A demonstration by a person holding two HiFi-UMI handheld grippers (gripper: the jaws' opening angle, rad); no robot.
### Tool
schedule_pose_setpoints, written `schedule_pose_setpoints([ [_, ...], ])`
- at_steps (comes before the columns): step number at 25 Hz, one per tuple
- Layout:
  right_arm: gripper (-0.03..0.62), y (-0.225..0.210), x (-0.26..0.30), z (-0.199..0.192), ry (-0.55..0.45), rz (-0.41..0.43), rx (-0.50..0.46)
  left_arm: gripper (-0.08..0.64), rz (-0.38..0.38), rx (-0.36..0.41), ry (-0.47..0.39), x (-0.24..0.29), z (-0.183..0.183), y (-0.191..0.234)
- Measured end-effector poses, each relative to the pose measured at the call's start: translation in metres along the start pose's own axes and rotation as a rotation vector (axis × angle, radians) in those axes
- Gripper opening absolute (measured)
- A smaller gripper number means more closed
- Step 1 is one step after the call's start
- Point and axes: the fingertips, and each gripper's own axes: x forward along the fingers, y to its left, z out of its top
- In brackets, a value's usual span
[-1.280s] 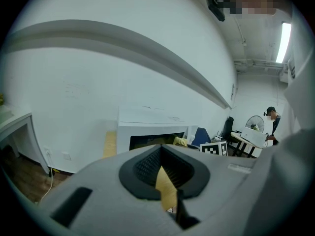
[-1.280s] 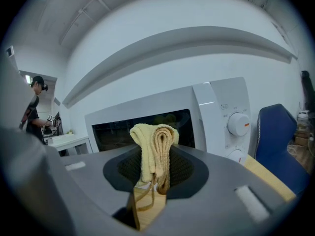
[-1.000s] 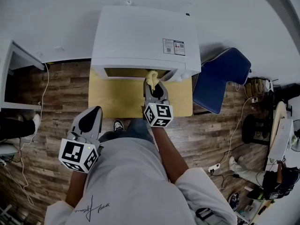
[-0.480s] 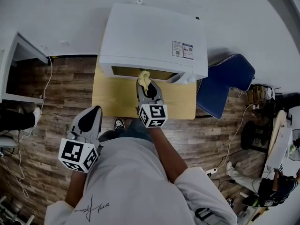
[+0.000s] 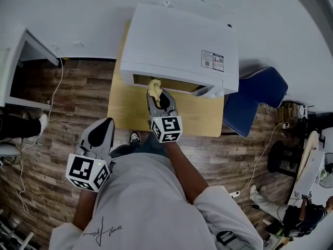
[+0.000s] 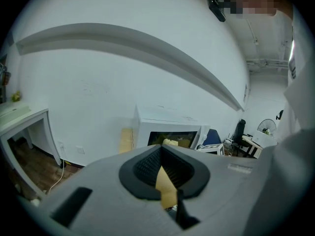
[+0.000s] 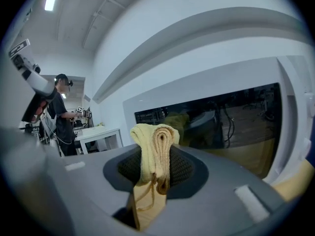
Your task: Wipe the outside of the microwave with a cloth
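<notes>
now, cloth (image 5: 153, 86) up at the microwave (image 5: 177, 46) door

okay, you're clamping the yellow cloth in your right gripper (image 5: 156, 94), jaws pinching it as a folded wad that's sticking out past the tips. the microwave is sitting on the wooden table (image 5: 125, 116), straight ahead of that gripper, and the wad is sitting at the left part of the door front, though i'm not seeing contact for sure. the door's long axis is running left to right, so a sideways sweep looks likely. your left gripper (image 5: 103, 127) is hanging well back, jaws closed on nothing.
</notes>
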Motion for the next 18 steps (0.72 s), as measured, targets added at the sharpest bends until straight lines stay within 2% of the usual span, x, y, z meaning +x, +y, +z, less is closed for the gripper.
schedule_pose_setpoints([
  [11, 0.118, 0.058, 0.037, -0.006, 0.023, 0.156, -0.045, -0.008, 0.077, -0.021, -0.006, -0.018, -0.003, 0.021],
  [18, 0.118, 0.075, 0.048, -0.01, 0.036, 0.174, -0.037, -0.008, 0.114, -0.042, -0.013, -0.029, -0.005, 0.03],
])
